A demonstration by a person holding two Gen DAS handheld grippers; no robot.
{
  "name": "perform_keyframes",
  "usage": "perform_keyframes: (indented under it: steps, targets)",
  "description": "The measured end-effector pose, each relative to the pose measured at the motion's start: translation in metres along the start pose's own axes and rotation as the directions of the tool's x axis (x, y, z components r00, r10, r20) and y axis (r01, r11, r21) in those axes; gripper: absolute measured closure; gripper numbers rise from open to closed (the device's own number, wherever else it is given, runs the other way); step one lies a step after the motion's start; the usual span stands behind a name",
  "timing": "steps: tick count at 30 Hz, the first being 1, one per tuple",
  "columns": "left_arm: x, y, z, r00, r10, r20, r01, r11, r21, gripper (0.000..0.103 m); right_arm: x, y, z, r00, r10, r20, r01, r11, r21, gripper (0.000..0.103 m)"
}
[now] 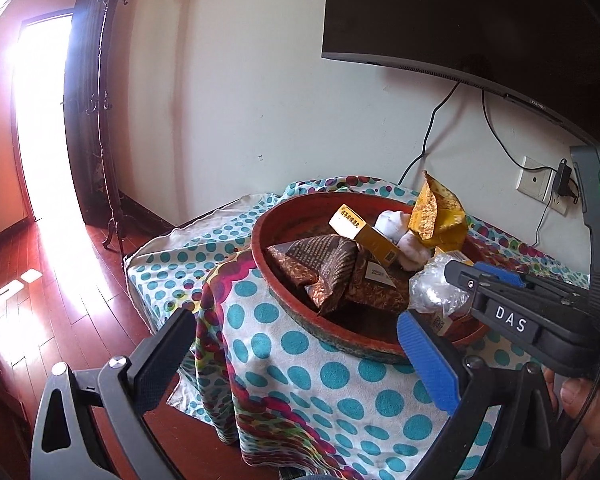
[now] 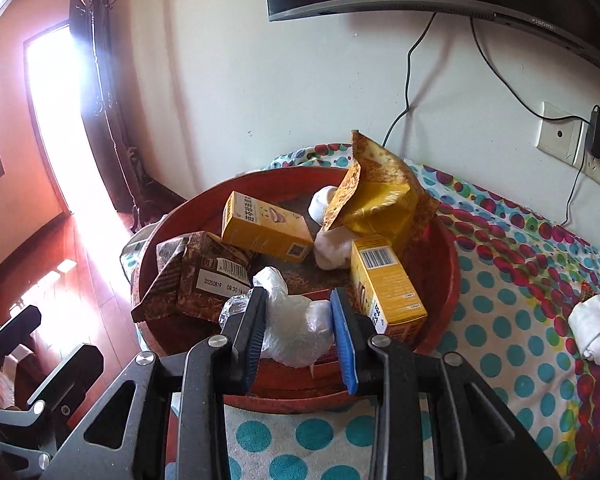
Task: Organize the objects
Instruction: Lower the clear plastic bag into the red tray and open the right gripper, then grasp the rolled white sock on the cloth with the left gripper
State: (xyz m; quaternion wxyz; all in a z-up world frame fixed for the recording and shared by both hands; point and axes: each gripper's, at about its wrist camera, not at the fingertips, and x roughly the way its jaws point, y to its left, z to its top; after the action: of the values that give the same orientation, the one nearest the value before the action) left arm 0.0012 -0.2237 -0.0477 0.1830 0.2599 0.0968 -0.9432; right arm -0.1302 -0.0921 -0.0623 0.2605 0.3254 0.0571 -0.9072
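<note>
Right claw grips a clear plastic bag over the red bowl at its 6 o'clock rim, on the bench. Left claw, wide open, holds nothing.

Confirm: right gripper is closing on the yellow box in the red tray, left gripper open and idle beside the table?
Wrong object. The right gripper has the crumpled clear plastic bag between its fingers, not a yellow box, per the right wrist view. Red tray and open, idle left gripper are right.
</note>
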Motion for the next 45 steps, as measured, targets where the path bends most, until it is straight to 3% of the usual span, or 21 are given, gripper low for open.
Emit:
perform_keyframes:
  steps: [9, 11, 13, 17, 20, 23, 27, 31, 35, 39, 41, 45]
  targets:
    - [0.009, 0.002, -0.002, 1.0, 0.01, -0.013, -0.01, 1.0, -0.01, 0.0, 0.023, 0.008, -0.01, 0.997, 0.032, -0.076, -0.032, 0.999, 0.0, 0.072]
    - [0.01, 0.002, -0.002, 1.0, 0.01, -0.015, -0.01, 1.0, -0.005, 0.0, 0.023, 0.005, -0.01, 0.994, 0.07, -0.084, -0.068, 0.997, 0.022, 0.067]
    - [0.009, 0.0, -0.002, 1.0, 0.01, -0.006, -0.01, 1.0, 0.003, 0.0, 0.017, -0.001, -0.011, 0.993, 0.094, -0.075, -0.09, 0.994, 0.06, 0.055]
    - [0.008, -0.005, -0.003, 1.0, 0.008, -0.005, -0.008, 1.0, 0.021, 0.0, -0.01, -0.017, -0.01, 0.999, 0.04, 0.005, -0.04, 0.995, 0.086, 0.05]
    - [0.008, -0.009, -0.004, 1.0, 0.011, 0.0, -0.011, 0.999, 0.039, 0.0, -0.031, -0.032, -0.012, 0.997, 0.009, 0.071, -0.016, 0.995, 0.099, 0.029]
    - [0.007, -0.016, -0.006, 1.0, 0.01, -0.002, -0.01, 0.998, 0.058, 0.0, -0.041, -0.044, -0.012, 0.997, -0.013, 0.071, 0.006, 0.995, 0.101, 0.029]
    - [-0.001, -0.03, -0.009, 0.999, -0.043, 0.023, 0.041, 0.994, 0.103, 0.0, -0.063, -0.085, -0.028, 0.989, -0.13, 0.069, 0.119, 0.981, 0.151, 0.019]
    - [-0.001, -0.059, -0.019, 0.991, -0.131, -0.005, 0.13, 0.975, 0.183, 0.0, -0.087, -0.152, -0.064, 0.964, -0.264, 0.025, 0.252, 0.942, 0.22, 0.018]
    - [-0.006, -0.106, -0.029, 0.966, -0.254, -0.054, 0.26, 0.932, 0.254, 0.0, -0.112, -0.226, -0.102, 0.94, -0.341, -0.026, 0.327, 0.874, 0.36, 0.018]
    - [-0.009, -0.169, -0.026, 0.913, -0.391, -0.115, 0.408, 0.87, 0.278, 0.0, -0.135, -0.273, -0.129, 0.924, -0.38, -0.042, 0.354, 0.807, 0.472, 0.018]
    - [-0.004, -0.204, -0.02, 0.904, -0.399, -0.153, 0.427, 0.859, 0.283, 0.0, -0.144, -0.288, -0.137, 0.919, -0.393, -0.037, 0.355, 0.782, 0.512, 0.018]
    - [0.005, -0.275, -0.009, 0.909, -0.39, -0.147, 0.417, 0.845, 0.334, 0.0, -0.159, -0.302, -0.149, 0.897, -0.443, -0.02, 0.384, 0.753, 0.535, 0.011]
